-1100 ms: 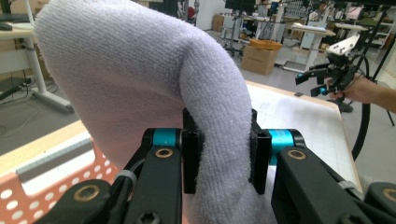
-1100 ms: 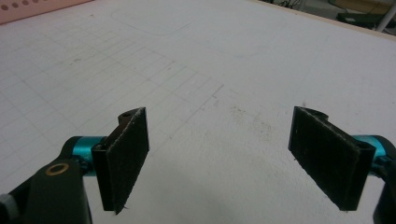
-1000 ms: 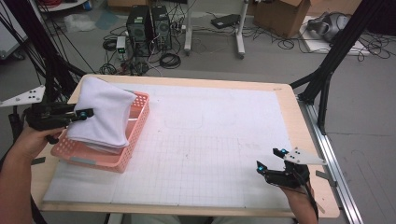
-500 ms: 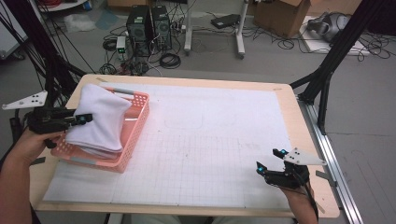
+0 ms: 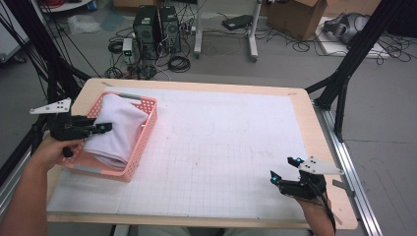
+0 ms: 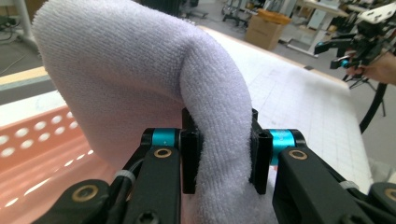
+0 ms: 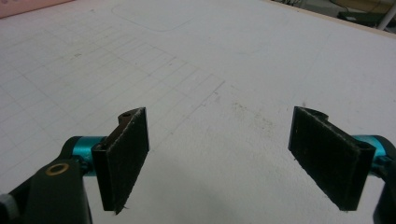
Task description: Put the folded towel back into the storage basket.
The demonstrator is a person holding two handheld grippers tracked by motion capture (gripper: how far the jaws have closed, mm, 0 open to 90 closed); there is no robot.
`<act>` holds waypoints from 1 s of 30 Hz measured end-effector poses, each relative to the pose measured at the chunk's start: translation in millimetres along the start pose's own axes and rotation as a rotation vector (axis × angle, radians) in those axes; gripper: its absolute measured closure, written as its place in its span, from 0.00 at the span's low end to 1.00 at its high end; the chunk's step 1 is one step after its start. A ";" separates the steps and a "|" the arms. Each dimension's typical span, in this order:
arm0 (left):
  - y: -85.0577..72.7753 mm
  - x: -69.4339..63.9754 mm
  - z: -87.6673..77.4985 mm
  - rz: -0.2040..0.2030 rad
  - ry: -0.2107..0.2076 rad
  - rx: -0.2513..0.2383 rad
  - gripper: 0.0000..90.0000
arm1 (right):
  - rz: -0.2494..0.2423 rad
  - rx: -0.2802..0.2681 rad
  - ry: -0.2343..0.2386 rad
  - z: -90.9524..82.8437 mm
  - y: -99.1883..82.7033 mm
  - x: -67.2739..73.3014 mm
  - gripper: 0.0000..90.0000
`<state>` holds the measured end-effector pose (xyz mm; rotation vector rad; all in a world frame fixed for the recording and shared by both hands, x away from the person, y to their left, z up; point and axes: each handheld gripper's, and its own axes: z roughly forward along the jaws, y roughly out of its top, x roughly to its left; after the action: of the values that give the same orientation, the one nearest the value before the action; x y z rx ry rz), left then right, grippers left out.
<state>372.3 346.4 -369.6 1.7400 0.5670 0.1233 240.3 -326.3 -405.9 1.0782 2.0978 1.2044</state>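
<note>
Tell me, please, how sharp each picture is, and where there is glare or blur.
High view: soft, even light, no strong shadows; the white folded towel looks slightly washed out. Left gripper view: the towel's weave is sharp, the pink perforated plastic basket is blurred with bright glare streaks. Right gripper view: the black fingers are sharp, the far white gridded mat softens.

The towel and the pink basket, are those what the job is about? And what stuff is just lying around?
Part of the job:
- white towel, pinched in the left tool
- pink basket under it

Just lying about:
- right tool, open and idle over the table
- computer towers on the floor
- cardboard box
</note>
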 end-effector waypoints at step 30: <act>13.5 -3.8 7.7 -0.138 0.518 0.100 0.37 | -0.013 0.002 0.001 -0.4 0.6 1.8 0.21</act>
<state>376.0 336.0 -358.0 1.7617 1.0835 0.4623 239.2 -324.9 -405.2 1.0627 2.1045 1.1974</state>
